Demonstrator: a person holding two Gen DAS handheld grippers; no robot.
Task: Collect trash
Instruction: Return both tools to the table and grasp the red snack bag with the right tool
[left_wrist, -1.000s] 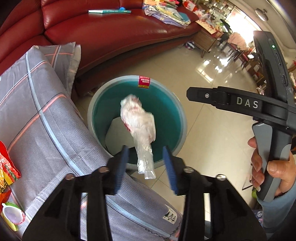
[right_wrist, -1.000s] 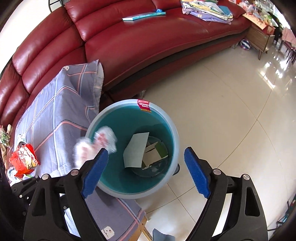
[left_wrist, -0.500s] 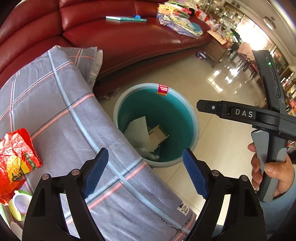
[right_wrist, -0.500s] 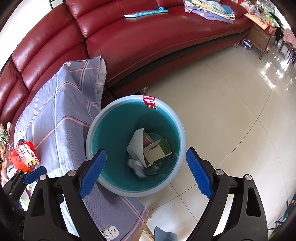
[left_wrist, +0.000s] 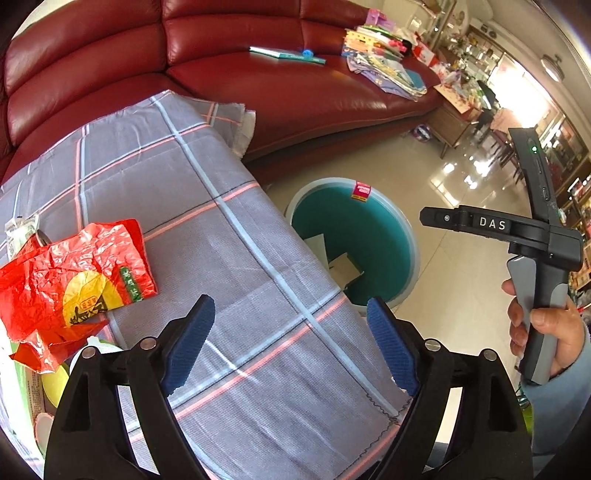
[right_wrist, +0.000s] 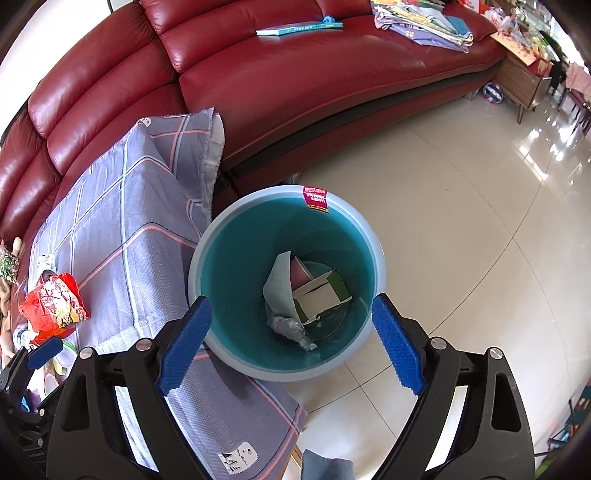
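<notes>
Seen from the left wrist camera, the left gripper (left_wrist: 291, 343) hangs over a table draped in a grey checked cloth (left_wrist: 207, 229), its blue-padded jaws spread wide with nothing between them. At the left edge of the cloth lies a crumpled red snack wrapper (left_wrist: 70, 280), with pale plastic cups (left_wrist: 55, 380) partly under its near side. Beyond the table's right edge a teal bin (left_wrist: 388, 229) stands on the tiled floor (left_wrist: 461, 295), close to a red leather sofa (left_wrist: 258, 74) in the far part of the scene; a book (left_wrist: 286, 54) and a pile of clothes (left_wrist: 384, 70) lie on the sofa seat. At the right, the right gripper (left_wrist: 428, 217) shows side-on in the person's hand (left_wrist: 543, 332), and from this angle its jaws cannot be judged. From the right wrist camera, the right gripper (right_wrist: 291, 343) is poised above the bin (right_wrist: 221, 243), jaws wide apart and empty. Inside the bin lie a sheet of paper (right_wrist: 279, 284), a small open carton (right_wrist: 319, 297) and a crumpled clear plastic bag (right_wrist: 290, 326), all touching at the bottom. The red wrapper (right_wrist: 55, 304) sits on the cloth (right_wrist: 122, 229) at the far left, with one blue pad of the left gripper (right_wrist: 44, 350) just near of it.
</notes>
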